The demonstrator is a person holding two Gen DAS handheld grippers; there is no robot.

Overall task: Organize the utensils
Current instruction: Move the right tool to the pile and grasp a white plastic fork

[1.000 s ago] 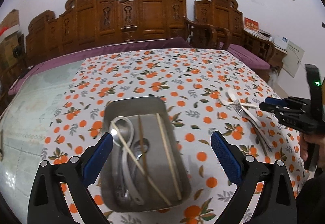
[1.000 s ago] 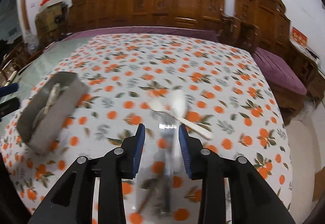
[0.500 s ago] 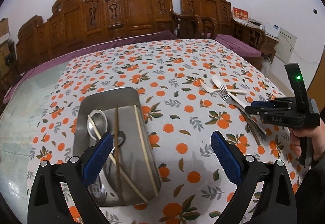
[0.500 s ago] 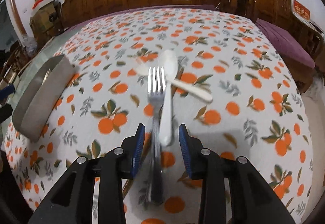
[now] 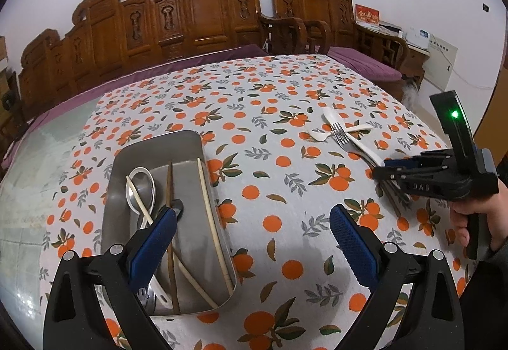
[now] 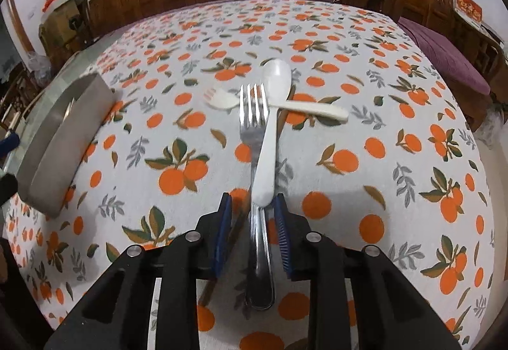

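Note:
A metal tray (image 5: 152, 147) on the orange-print tablecloth holds a metal spoon (image 5: 144, 188) and several chopsticks (image 5: 209, 216). My left gripper (image 5: 250, 242) is open and empty, low over the tray's near right side. To the right lie a metal fork (image 6: 254, 128), a white spoon (image 6: 270, 134) and a white plastic fork (image 6: 304, 108), crossed in a small pile. My right gripper (image 6: 252, 213) is open, its jaws on either side of the metal fork's handle and the white spoon's handle end. It also shows in the left wrist view (image 5: 385, 172). The tray shows at the left of the right wrist view (image 6: 63, 140).
A brown chopstick (image 6: 222, 258) lies under the right gripper's left finger. Carved wooden chairs (image 5: 203, 16) and purple cushions (image 5: 365, 64) stand behind the table. The table edge drops off at the right (image 6: 482, 159).
My right gripper has moved forward and down over the utensil pile, so the handles now lie between its jaws. My left gripper has drifted slightly relative to the tray.

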